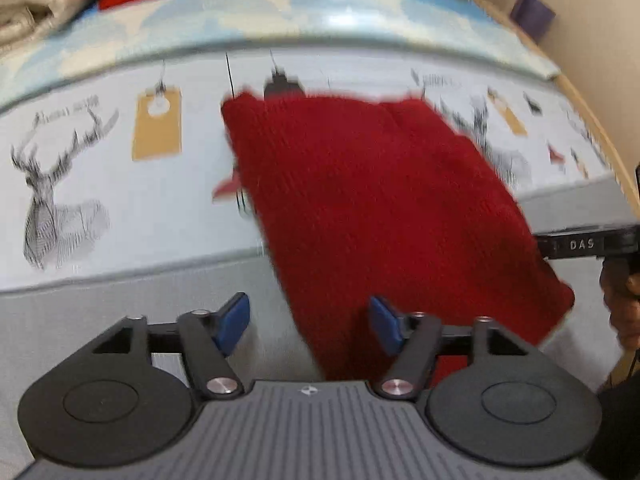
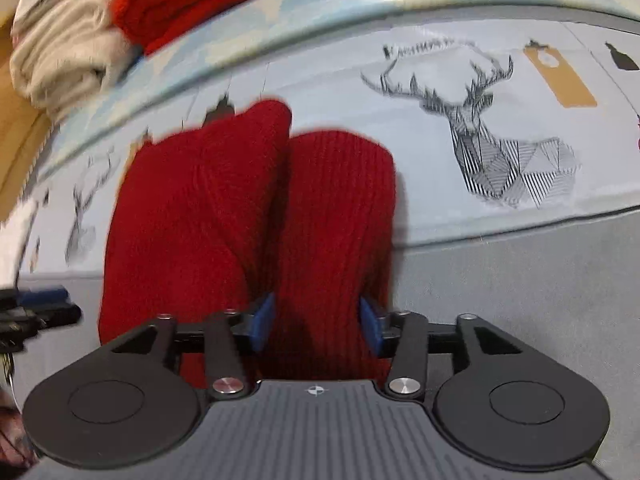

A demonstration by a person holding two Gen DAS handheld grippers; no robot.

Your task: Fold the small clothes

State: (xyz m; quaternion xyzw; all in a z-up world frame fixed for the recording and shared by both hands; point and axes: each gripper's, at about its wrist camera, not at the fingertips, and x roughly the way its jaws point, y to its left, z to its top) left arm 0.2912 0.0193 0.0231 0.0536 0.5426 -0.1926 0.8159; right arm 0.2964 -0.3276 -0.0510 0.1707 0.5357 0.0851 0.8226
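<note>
Red knit garment [image 1: 384, 208]: a small ribbed red piece is seen lying folded on the bed cover, in the middle of both views; in the right wrist view [image 2: 248, 216] two rounded lobes are shown side by side with a crease between them.
Left tool [image 1: 308, 324]: the blue pads are held well apart; the garment's lower edge is seen between them, and no pad is pressed on it.
Right tool [image 2: 316, 324]: the blue pads are spread on either side of the right lobe; whether the knit is touched cannot be told.
Bed cover [image 1: 120, 208]: a pale printed fabric is shown, with line-drawn stags, ochre tags and a plain grey band at the bottom.
Writing: "DAS" is read on a black bar [image 1: 582, 245] at the right edge of the left wrist view; the small script above the stags is too blurred.
Pile [image 2: 68, 56]: cream cloth and more red knit are stacked at the upper left.
</note>
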